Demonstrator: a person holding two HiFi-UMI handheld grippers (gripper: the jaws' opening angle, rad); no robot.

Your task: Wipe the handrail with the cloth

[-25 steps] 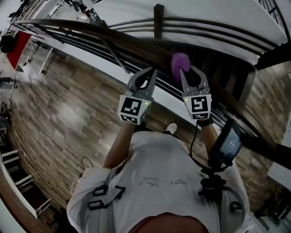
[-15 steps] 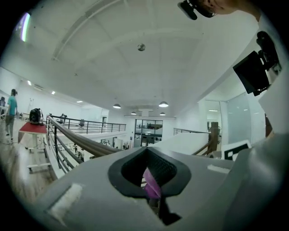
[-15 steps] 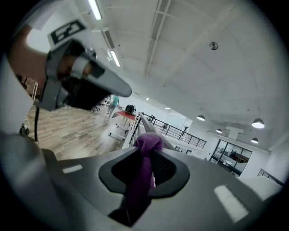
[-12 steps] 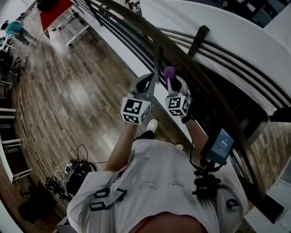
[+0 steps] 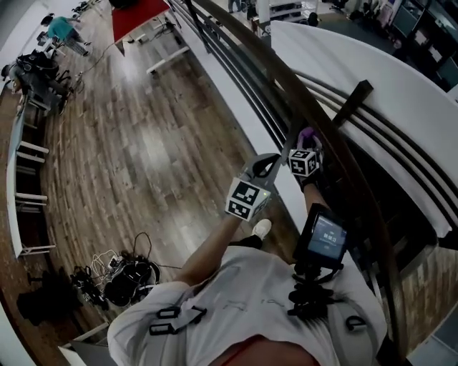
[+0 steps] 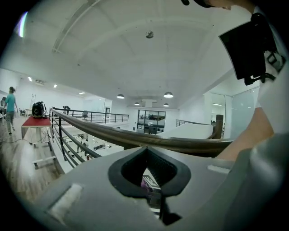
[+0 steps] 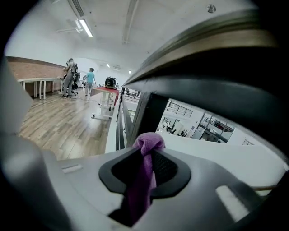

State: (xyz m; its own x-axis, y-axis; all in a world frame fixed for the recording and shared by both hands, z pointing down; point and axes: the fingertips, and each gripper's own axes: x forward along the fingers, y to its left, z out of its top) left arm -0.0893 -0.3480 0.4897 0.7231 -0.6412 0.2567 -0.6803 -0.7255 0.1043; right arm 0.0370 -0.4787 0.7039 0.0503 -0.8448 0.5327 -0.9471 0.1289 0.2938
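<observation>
The dark wooden handrail [image 5: 286,86] runs from the top middle of the head view down to the lower right. My right gripper [image 5: 306,141] is shut on a purple cloth [image 5: 308,133] and holds it up against the rail's near side. In the right gripper view the cloth [image 7: 145,167] bunches out past the jaw tips of the right gripper [image 7: 146,155], and the handrail [image 7: 212,49] looms close above. My left gripper [image 5: 274,159] is shut on nothing, a little nearer me and left of the rail. From the left gripper [image 6: 145,151] the handrail [image 6: 126,137] crosses just beyond the tips.
Thin metal bars [image 5: 236,78] and a dark post [image 5: 354,100] run under the rail. A screen [image 5: 323,237] is mounted on my chest. Cables and gear [image 5: 118,275] lie on the wooden floor at the left. A red table [image 5: 139,11] and a person [image 5: 61,28] are far off.
My head has turned, so the rail now runs away toward the top. The right gripper with the cloth has gone ahead of the left one, up against the rail.
</observation>
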